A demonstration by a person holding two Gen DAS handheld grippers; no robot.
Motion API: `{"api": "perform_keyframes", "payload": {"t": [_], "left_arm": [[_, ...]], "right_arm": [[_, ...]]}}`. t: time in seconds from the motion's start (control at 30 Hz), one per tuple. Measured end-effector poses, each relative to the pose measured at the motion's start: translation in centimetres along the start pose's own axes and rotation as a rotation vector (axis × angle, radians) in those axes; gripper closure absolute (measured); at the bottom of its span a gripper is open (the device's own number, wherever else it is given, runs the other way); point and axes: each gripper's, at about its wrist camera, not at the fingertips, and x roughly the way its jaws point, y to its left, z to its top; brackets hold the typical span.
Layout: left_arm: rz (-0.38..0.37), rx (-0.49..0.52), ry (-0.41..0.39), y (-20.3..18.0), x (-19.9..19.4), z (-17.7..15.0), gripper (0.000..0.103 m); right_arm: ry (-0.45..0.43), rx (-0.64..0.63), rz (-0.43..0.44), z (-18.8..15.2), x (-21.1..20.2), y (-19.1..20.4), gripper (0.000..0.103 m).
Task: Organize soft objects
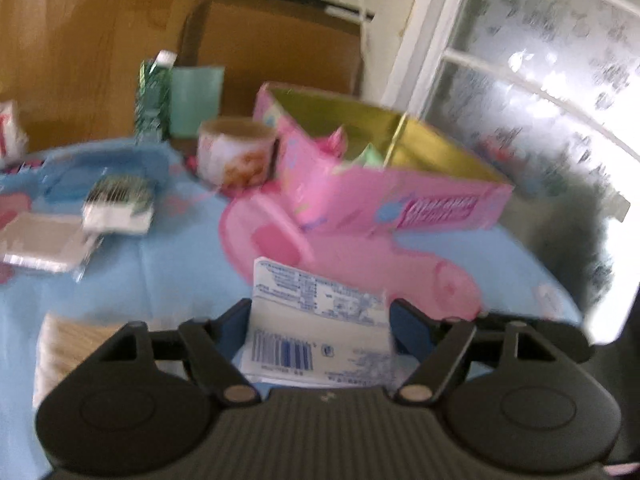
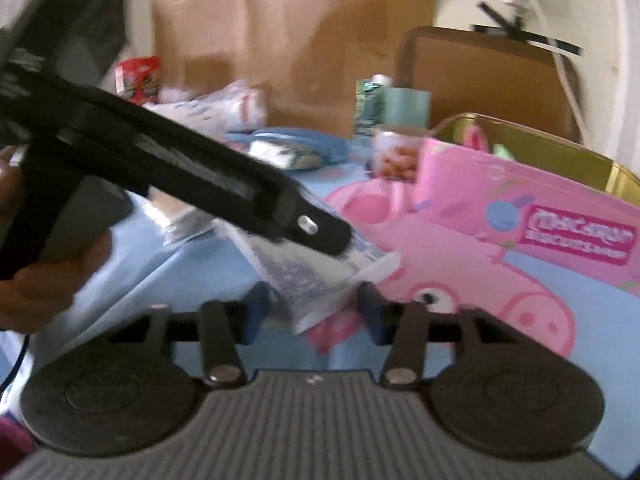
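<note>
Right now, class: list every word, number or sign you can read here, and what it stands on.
"Macaron": pink box, on its side label.
Second line of that label: too blurred.
White packet in the left gripper: barcode and small print, unreadable.
Round tin: picture only, no legible text.

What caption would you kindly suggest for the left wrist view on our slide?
Left tongs grip a white printed packet above the blue tablecloth, facing the open pink macaron box.

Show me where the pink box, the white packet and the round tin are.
pink box [image 1: 400,204]: left wrist view, front side wall.
white packet [image 1: 320,320]: left wrist view, printed face between the fingers.
round tin [image 1: 236,156]: left wrist view, side label.
</note>
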Motion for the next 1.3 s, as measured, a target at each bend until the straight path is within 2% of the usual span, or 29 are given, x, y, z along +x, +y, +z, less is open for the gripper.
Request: {"api": "perform_keyframes", "payload": {"t": [0.1, 0.23, 0.3, 0.4, 0.5, 0.53, 0.6, 0.63, 0.7, 0.83, 0.93, 1.07, 1.17, 1.3], "left_arm": [[-0.025, 0.031, -0.063, -1.5, -0.6, 2.0, 0.028], [-0.037, 0.09, -0.115, -3.7, 0.8, 5.5, 0.028], [-0.053, 0.107, -0.138, -4.7, 2.2, 7.3, 0.027], [-0.06, 0.117, -0.157, -6.2, 4.7, 9.4, 0.026], [-0.034, 0.147, -0.167, -7.6, 7.6, 10.6, 0.019], [-0.011, 0.156, -0.165, -8.0, 8.7, 10.8, 0.013], [0.033, 0.169, -0.155, -8.4, 10.1, 10.8, 0.008], [0.056, 0.168, -0.151, -8.5, 10.5, 10.7, 0.008], [0.049, 0.156, -0.154, -7.9, 10.0, 10.1, 0.008], [0.047, 0.167, -0.192, -6.2, 7.0, 8.0, 0.008], [0.033, 0.128, -0.207, -3.6, 3.4, 5.8, 0.007], [0.1, 0.063, -0.245, 0.6, -1.5, 2.6, 0.007], [0.215, -0.03, -0.273, 4.4, -5.0, 0.2, 0.007], [0.327, -0.211, -0.281, 9.9, -8.3, -2.3, 0.007]], "right_arm": [[-0.074, 0.061, -0.018, 0.7, -1.1, -1.3, 0.052], [-0.199, 0.047, -0.116, 2.2, -2.7, -2.9, 0.052], [-0.228, 0.064, -0.156, 3.0, -2.9, -4.5, 0.052], [-0.255, 0.118, -0.214, 3.9, -2.6, -7.5, 0.053], [-0.265, 0.158, -0.29, 4.4, -1.8, -9.7, 0.053], [-0.267, 0.164, -0.323, 4.7, -1.2, -10.1, 0.052], [-0.255, 0.155, -0.414, 5.1, 0.2, -10.7, 0.051], [-0.243, 0.148, -0.466, 5.3, 1.1, -11.3, 0.051], [-0.224, 0.165, -0.533, 5.2, 2.3, -12.4, 0.051], [-0.267, 0.259, -0.523, 4.4, 1.2, -13.4, 0.05], [-0.323, 0.303, -0.507, 4.0, -0.1, -13.1, 0.05], [-0.387, 0.294, -0.453, 4.3, -1.5, -11.0, 0.05], [-0.377, 0.239, -0.336, 5.3, -0.9, -8.3, 0.05], [-0.249, 0.166, -0.067, 6.6, 1.9, -4.1, 0.05]]}}
